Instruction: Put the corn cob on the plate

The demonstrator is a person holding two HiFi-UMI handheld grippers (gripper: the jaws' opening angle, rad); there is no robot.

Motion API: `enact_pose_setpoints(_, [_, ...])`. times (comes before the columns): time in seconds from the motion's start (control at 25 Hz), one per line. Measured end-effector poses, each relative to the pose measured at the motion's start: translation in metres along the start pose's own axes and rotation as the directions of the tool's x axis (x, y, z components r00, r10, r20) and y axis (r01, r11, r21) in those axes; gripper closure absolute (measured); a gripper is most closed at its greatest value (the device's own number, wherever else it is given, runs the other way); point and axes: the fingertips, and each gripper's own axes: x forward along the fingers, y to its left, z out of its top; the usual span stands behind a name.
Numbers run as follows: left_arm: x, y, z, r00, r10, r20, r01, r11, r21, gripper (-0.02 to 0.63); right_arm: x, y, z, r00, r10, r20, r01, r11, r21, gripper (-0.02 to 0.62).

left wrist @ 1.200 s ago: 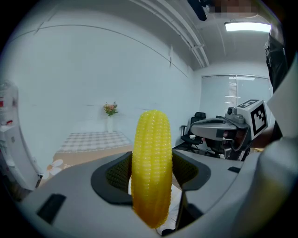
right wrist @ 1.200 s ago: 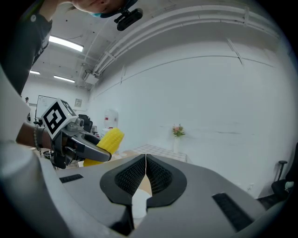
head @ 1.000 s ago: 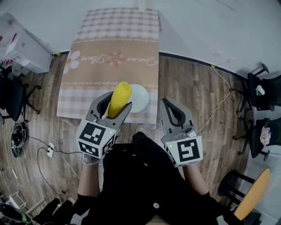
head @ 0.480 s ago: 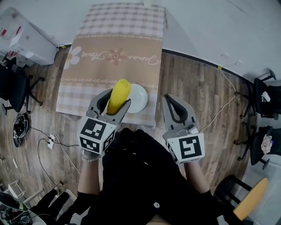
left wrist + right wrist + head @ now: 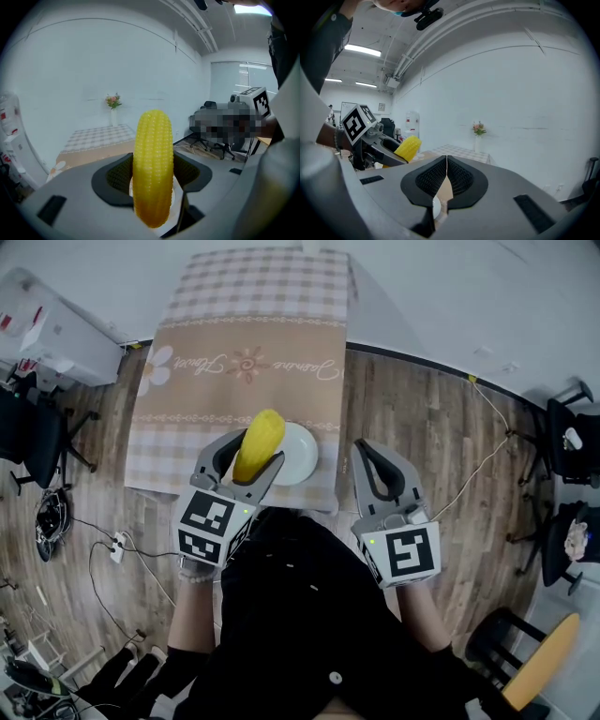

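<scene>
The left hand-held gripper (image 5: 248,458), clamping the corn cob (image 5: 261,437), has barely neared the plate (image 5: 306,452) just ahead (right hand-held gripper (image 5: 366,454) closed, empty), so release looks pending.

Head view looks steeply down on the table (image 5: 281,395); both gripper views face level across it, sharing the corn cob (image 5: 152,168).

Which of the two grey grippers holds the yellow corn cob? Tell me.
The left gripper: its jaws clamp the yellow corn cob. The right gripper has its jaws shut together on nothing.
</scene>
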Motion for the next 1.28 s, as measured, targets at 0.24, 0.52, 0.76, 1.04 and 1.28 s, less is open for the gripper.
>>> enact_pose_setpoints(0.24, [0.014, 0.01, -0.005, 0.999, -0.03, -0.036, 0.031, 0.999, 0.045, 0.341, 0.014, -0.005, 0.003, 1.0, -0.026, -0.005, 0.026, 1.0, -0.001, 0.554])
enact_pose_setpoints(0.52, [0.031, 0.012, -0.016, 0.992, -0.093, -0.088, 0.1, 0.992, 0.08, 0.341, 0.027, -0.006, 0.001, 0.998, -0.058, -0.027, 0.058, 0.998, 0.018, 0.554])
enact_pose_setpoints(0.76, [0.047, 0.013, -0.029, 0.982, -0.135, -0.135, 0.15, 0.983, 0.109, 0.341, 0.035, -0.005, -0.006, 0.996, -0.074, -0.055, 0.076, 0.997, 0.025, 0.554])
enact_pose_setpoints(1.04, [0.061, 0.014, -0.038, 0.97, -0.176, -0.17, 0.2, 0.97, 0.14, 0.341, 0.04, -0.001, -0.011, 0.993, -0.088, -0.082, 0.091, 0.995, 0.033, 0.554])
enact_pose_setpoints(1.28, [0.067, 0.016, -0.064, 0.957, -0.191, -0.217, 0.219, 0.969, 0.116, 0.341, 0.044, 0.003, -0.016, 0.99, -0.101, -0.103, 0.106, 0.994, 0.041, 0.554])
